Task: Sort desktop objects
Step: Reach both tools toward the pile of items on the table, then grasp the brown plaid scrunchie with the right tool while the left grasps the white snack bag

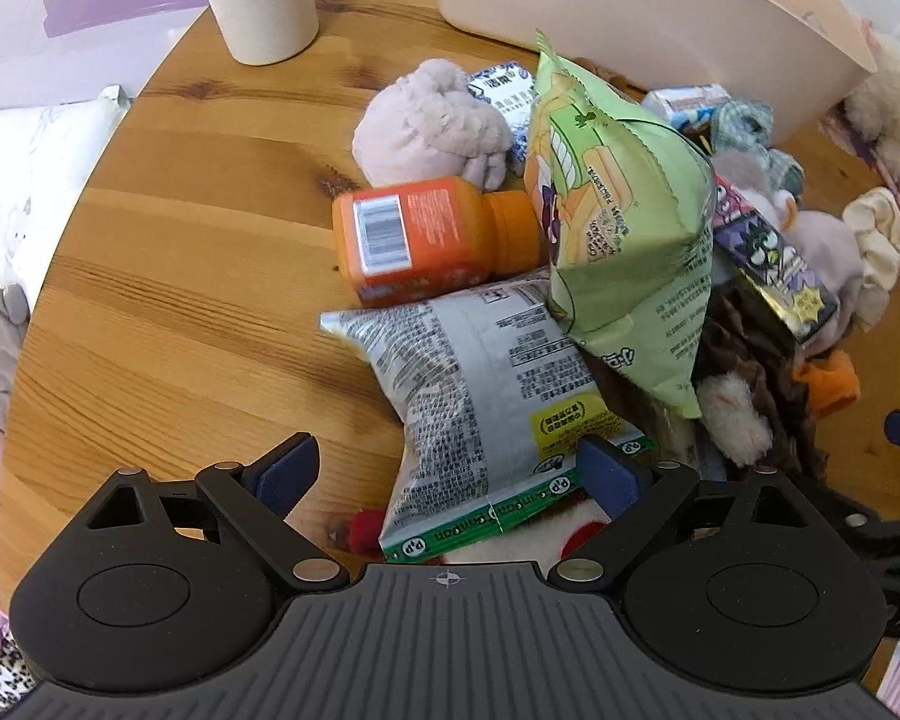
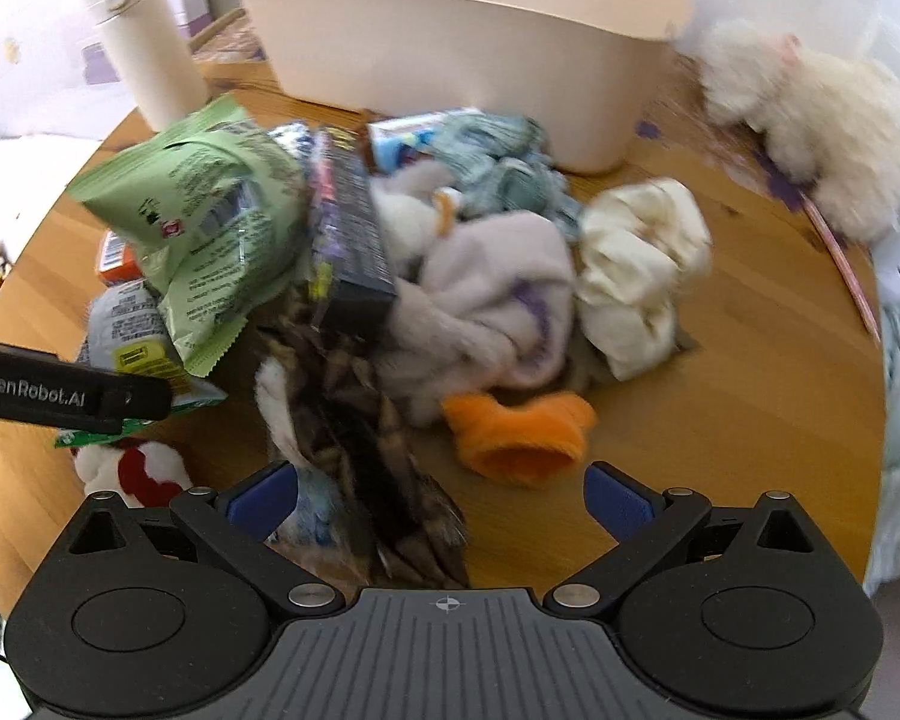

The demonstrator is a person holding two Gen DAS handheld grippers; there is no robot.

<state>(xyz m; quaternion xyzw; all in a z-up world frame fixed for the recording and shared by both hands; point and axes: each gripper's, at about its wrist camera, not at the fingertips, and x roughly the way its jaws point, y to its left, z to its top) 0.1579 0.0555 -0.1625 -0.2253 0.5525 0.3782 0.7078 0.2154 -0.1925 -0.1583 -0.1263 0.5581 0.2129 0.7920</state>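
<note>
Clutter is heaped mid-bench (image 1: 168,276): an orange bottle (image 1: 426,237) on its side at the left, a grey snack bag (image 1: 480,396) in front of it, a green bag (image 1: 624,222) leaning over both, then socks (image 2: 492,294) and a cream scrunchie (image 2: 642,270) to the right. A beige basket (image 2: 450,60) stands behind. The left gripper (image 1: 447,468) has its jaws open around the grey bag's end. The right gripper (image 2: 441,498) is open over brown plush (image 2: 354,420).

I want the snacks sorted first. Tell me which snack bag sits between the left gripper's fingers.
The silver-grey snack bag with the green bottom strip: it lies flat, its lower end between the open left gripper. The green snack bag lies farther off, propped on the pile.
</note>
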